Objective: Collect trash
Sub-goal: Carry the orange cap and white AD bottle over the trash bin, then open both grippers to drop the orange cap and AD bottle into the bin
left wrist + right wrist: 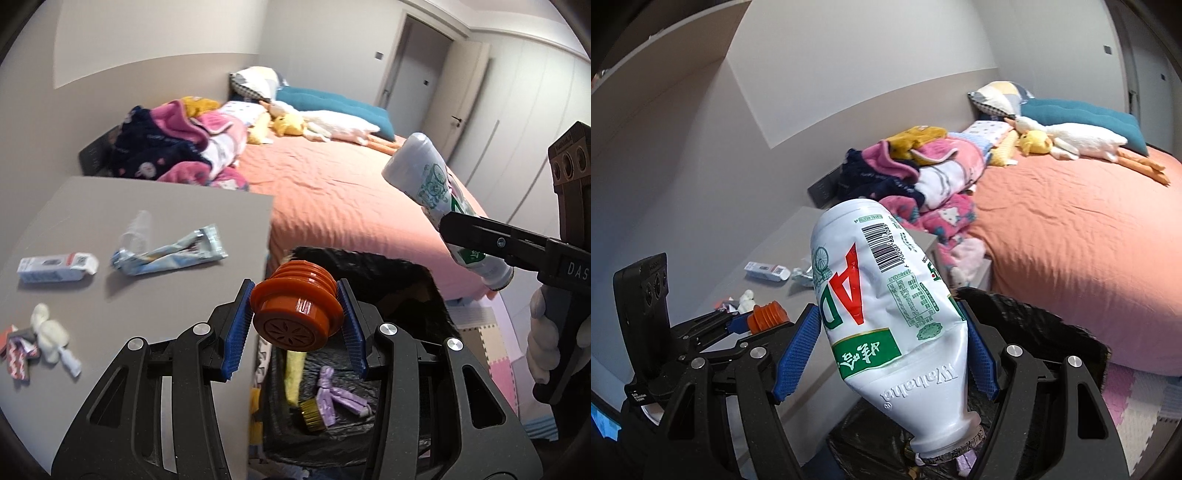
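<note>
The left gripper (295, 321) clamps an orange ribbed cap (297, 306) above the black-lined trash bin (424, 295) – right of the grey tabletop (147, 221) – while the right gripper (894, 343) squeezes a dented white bottle (886, 314) over the bin's far side.

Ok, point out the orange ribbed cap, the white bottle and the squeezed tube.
orange ribbed cap (295, 314), left wrist view, flat end face.
white bottle (886, 295), right wrist view, label.
squeezed tube (173, 251), left wrist view, crumpled middle.
</note>
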The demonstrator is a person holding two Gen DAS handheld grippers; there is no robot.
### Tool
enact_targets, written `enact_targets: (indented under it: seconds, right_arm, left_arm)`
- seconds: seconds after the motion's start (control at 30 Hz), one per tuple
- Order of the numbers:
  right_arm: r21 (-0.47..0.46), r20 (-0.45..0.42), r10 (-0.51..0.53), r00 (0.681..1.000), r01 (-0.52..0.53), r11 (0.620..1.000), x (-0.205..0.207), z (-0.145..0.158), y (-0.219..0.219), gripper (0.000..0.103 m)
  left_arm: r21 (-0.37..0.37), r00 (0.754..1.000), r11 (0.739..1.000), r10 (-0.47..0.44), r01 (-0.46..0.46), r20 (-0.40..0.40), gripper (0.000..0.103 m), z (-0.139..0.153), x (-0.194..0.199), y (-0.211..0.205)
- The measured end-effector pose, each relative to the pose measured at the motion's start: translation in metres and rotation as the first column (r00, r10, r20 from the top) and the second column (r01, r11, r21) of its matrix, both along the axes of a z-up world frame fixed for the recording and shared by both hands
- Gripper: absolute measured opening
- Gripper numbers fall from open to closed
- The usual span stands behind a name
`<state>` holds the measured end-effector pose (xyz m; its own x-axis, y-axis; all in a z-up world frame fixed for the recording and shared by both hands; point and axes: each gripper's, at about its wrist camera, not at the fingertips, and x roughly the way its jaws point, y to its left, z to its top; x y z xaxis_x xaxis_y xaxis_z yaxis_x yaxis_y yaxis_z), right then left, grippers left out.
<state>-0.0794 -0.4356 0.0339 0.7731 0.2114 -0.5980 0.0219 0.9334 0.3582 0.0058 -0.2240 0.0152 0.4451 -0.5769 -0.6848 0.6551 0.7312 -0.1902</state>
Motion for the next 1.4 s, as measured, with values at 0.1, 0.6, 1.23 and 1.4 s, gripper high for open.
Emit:
enact_targets:
  seconds: [0.1,0.6,1.23,1.4]
  right_arm:
    - [0.001,0.002,-0.02,1.0,0.02,1.0,-0.008,0.0,-0.011,0.074]
    - [0.021,0.003,-0.104,0.995,0.104,0.994,-0.038,-0.006,-0.054,0.075]
    - [-0.015,0.106,-0.194,0.975,0.196,0.98,-0.052,0.008,-0.071,0.088]
    - [-0.025,0.111,-0.152,0.982,0.155,0.988,-0.041,0.008,-0.058,0.088]
  left_arm:
    - [0.0,1.0,1.0,-0.028,0.028,0.002,0.044,0.001,-0.003,-0.013]
    - [0.008,0.989,0.989,-0.146,0.146,-0.005,0.044,-0.001,-0.018,-0.069]
    - [-0.038,0.992,0.991,-0.128,0.129,0.02,0.096,0.009,-0.018,-0.076]
    - [-0.034,0.995,0.995,-0.096,0.096,0.026,0.096,0.009,-0.012,-0.065]
